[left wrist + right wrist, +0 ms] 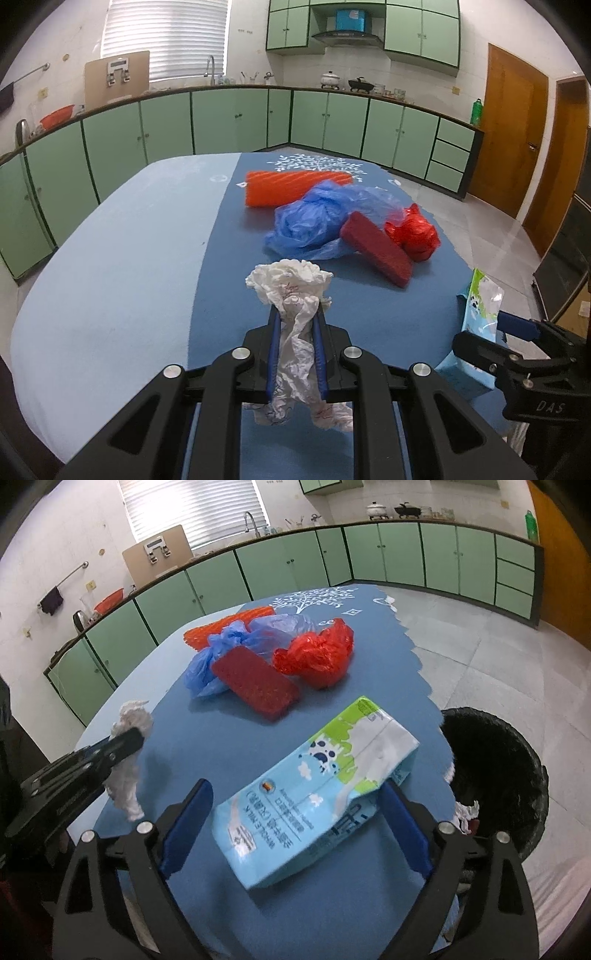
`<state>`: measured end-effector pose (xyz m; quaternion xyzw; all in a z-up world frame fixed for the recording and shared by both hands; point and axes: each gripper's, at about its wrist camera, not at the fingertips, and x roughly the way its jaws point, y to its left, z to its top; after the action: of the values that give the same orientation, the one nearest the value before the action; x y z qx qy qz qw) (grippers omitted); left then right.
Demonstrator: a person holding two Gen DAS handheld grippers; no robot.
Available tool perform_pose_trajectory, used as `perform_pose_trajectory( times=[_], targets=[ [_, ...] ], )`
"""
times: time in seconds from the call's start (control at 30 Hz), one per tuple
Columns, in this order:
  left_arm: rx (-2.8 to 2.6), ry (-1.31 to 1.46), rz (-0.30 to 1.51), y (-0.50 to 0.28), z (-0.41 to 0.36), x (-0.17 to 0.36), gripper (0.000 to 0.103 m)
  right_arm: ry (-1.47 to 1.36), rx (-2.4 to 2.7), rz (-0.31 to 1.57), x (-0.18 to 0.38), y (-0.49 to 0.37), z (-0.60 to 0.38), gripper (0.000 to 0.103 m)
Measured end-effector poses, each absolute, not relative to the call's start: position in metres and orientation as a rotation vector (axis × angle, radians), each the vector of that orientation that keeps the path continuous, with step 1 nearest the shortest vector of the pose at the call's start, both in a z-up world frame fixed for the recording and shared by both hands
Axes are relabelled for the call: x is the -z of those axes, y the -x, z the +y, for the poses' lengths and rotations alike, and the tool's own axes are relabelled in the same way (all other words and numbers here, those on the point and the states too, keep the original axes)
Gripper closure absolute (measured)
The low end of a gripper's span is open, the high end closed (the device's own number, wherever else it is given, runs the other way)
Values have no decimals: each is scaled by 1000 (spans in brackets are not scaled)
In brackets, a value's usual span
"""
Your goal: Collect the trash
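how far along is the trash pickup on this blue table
Done: a white scrap shows inside the black-lined trash bin. In hand: the left gripper is shut on a crumpled white paper wad; the right gripper stands open around the blue and green milk carton, not gripping. Left: the orange ribbed foam, blue plastic bag, dark red block and red plastic bag.

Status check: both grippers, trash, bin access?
Left gripper shut on crumpled paper. Right gripper open, straddling milk carton, not gripped. Bin at table edge, path clear. Bags and sponges still on table.
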<state>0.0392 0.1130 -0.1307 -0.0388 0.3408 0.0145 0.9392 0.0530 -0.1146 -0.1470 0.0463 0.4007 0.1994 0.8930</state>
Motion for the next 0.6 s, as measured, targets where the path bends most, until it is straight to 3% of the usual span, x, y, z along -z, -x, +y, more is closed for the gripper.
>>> perform_pose_trajectory(
  times=[0.2,0.6],
  targets=[
    [-42,99,705,-40,122,136,87,-28,-337,812,153,-48,-97,4],
    [-31,108,706,-41,122,136,87,87,-339,731,155,-69,-104,5]
  ],
)
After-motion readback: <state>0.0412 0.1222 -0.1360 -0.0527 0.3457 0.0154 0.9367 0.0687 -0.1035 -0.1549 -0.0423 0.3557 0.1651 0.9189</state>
